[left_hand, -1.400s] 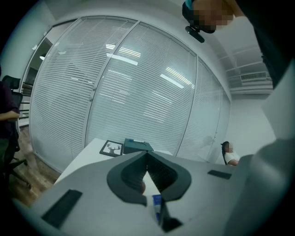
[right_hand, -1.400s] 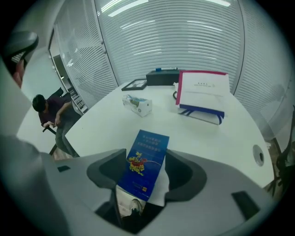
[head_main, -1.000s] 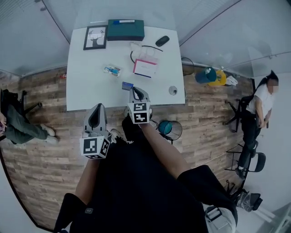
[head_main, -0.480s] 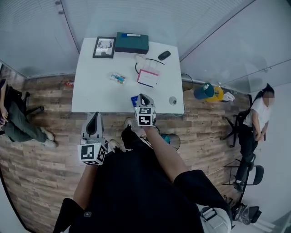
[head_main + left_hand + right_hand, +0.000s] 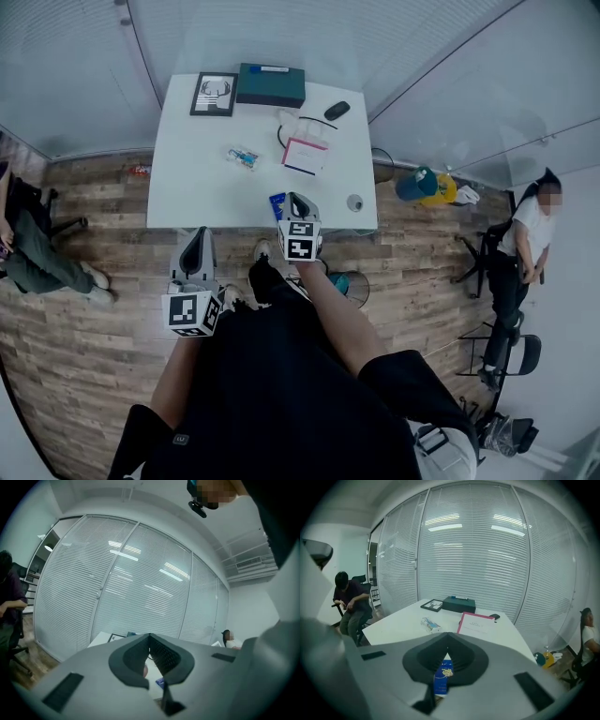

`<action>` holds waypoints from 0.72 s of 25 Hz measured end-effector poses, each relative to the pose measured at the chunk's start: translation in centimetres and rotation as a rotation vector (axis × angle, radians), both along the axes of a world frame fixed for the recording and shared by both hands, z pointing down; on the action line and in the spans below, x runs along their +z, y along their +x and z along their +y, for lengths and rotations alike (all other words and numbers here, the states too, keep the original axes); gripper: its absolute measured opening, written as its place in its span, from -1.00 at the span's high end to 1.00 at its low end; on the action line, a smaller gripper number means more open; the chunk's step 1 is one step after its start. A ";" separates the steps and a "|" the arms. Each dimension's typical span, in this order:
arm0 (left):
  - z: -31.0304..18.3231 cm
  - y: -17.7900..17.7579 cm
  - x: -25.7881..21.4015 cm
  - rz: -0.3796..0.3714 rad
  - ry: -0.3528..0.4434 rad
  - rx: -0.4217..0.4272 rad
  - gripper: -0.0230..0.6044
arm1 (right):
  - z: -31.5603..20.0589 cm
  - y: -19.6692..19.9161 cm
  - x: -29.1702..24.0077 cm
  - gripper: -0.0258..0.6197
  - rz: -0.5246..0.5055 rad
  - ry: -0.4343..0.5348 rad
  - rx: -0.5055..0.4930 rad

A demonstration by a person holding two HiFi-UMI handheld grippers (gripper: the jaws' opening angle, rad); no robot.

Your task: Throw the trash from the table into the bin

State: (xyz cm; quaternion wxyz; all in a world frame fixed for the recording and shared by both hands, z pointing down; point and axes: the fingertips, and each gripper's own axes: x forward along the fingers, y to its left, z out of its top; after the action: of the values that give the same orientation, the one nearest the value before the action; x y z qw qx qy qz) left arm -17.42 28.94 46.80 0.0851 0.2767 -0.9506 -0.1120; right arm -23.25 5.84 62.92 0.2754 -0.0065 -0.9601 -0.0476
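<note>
A small blue packet [image 5: 277, 203] lies at the near edge of the white table [image 5: 202, 187], and my right gripper [image 5: 293, 200] is shut on it. In the right gripper view the blue packet [image 5: 443, 676] sits pinched between the dark jaws of the right gripper [image 5: 448, 638]. A second wrapper [image 5: 242, 157] lies farther in on the table, also visible as the wrapper [image 5: 431, 624] ahead of the jaws. The wire bin [image 5: 352, 286] stands on the floor just right of my right arm. My left gripper [image 5: 197, 236] hangs shut in front of the table edge, holding nothing; the left gripper [image 5: 150, 637] points nearly level.
On the table are a picture frame [image 5: 214, 94], a dark green box [image 5: 271, 85], a mouse [image 5: 337, 111], a pink-edged notebook [image 5: 303, 155] and a small round object [image 5: 354, 202]. One person sits at the left [image 5: 37, 253], another at the right [image 5: 525, 244].
The right gripper's tip has come onto the blue packet at the table edge. The left gripper has shifted slightly forward. Over the last half second nothing visibly moved.
</note>
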 end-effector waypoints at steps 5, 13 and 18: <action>0.4 1.0 0.0 0.010 0.027 0.022 0.91 | 0.6 2.3 -0.8 0.91 -0.008 0.005 0.013; 0.1 3.0 0.6 0.024 0.038 0.051 0.91 | 1.1 5.6 -2.2 0.91 -0.029 0.014 0.009; -1.0 3.5 0.3 0.012 0.028 0.060 0.91 | 0.9 7.0 -2.0 0.91 -0.024 -0.008 0.011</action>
State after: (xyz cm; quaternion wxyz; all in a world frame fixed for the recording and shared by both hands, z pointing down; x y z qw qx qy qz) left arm -13.89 27.93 47.05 0.0902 0.3057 -0.9396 -0.1245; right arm -16.27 6.69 60.93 0.2639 -0.0016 -0.9636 -0.0423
